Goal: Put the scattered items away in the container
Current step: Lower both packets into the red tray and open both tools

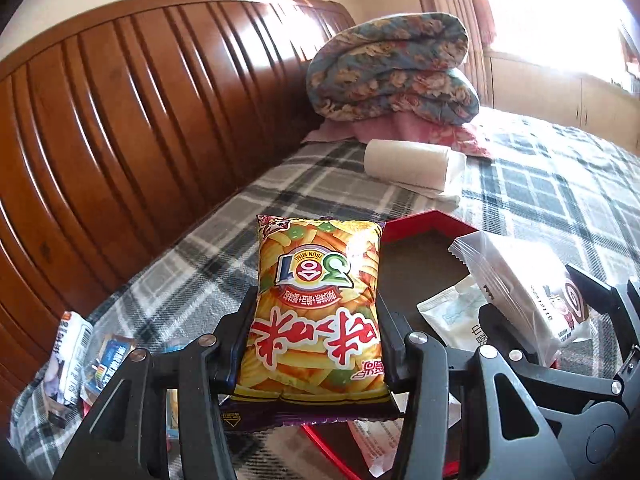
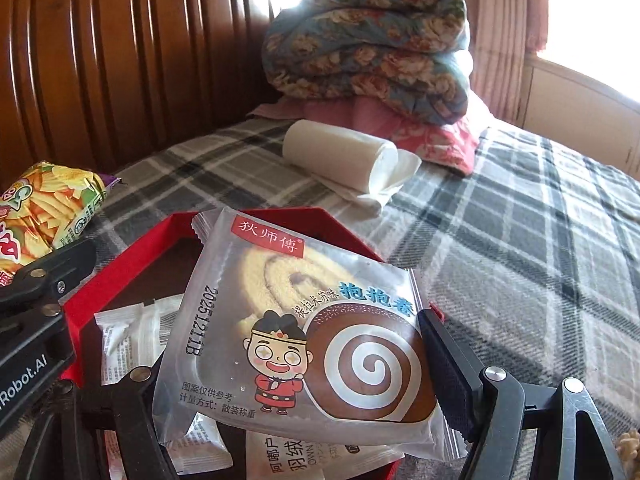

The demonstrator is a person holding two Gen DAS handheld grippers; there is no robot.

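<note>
Left wrist view: the left gripper (image 1: 312,344) clamps a chips bag (image 1: 318,312) beside the red container (image 1: 420,224), while the right gripper (image 2: 296,376) holds a cake-roll packet (image 2: 304,336) above it (release low, well inside the rim).

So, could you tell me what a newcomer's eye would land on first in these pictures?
Probably the yellow chip bag clamped in the left gripper, beside the red box. Next, the swirl-roll cake packet held by the right gripper above that box, where white packets already lie. Behind, a floral quilt sits folded on the plaid bed.
</note>
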